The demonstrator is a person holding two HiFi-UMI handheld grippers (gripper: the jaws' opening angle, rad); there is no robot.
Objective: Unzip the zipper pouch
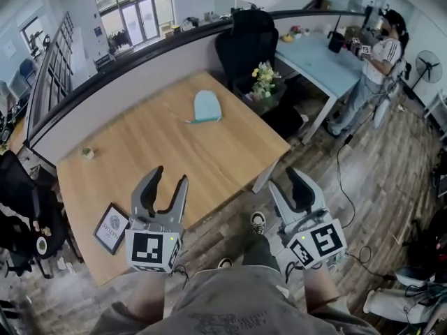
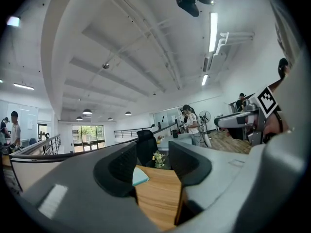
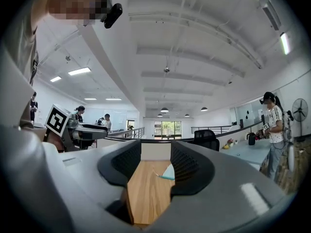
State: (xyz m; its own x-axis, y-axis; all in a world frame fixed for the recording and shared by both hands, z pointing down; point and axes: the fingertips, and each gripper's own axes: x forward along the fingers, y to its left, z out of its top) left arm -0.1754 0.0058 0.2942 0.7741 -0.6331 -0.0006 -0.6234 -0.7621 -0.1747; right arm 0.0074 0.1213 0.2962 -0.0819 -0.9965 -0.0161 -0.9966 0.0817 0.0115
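Note:
A light blue zipper pouch (image 1: 206, 107) lies flat near the far edge of the wooden table (image 1: 209, 159), its zipper pull sticking out to the left. My left gripper (image 1: 171, 177) hovers over the table's near edge, open and holding nothing. Just off the table's near right corner, my right gripper (image 1: 285, 182) is also open and holds nothing. In the left gripper view the pouch (image 2: 141, 177) shows far ahead, beside the left jaw of that gripper (image 2: 152, 166). In the right gripper view the pouch (image 3: 169, 172) peeks out by the right jaw of that gripper (image 3: 155, 164).
A small framed picture (image 1: 112, 227) lies at the table's near left, and a tiny plant pot (image 1: 87, 153) at its left edge. Flowers (image 1: 264, 81) and a black chair (image 1: 246, 40) stand beyond the far right corner. A person (image 1: 377, 54) stands by the blue desk (image 1: 321, 61).

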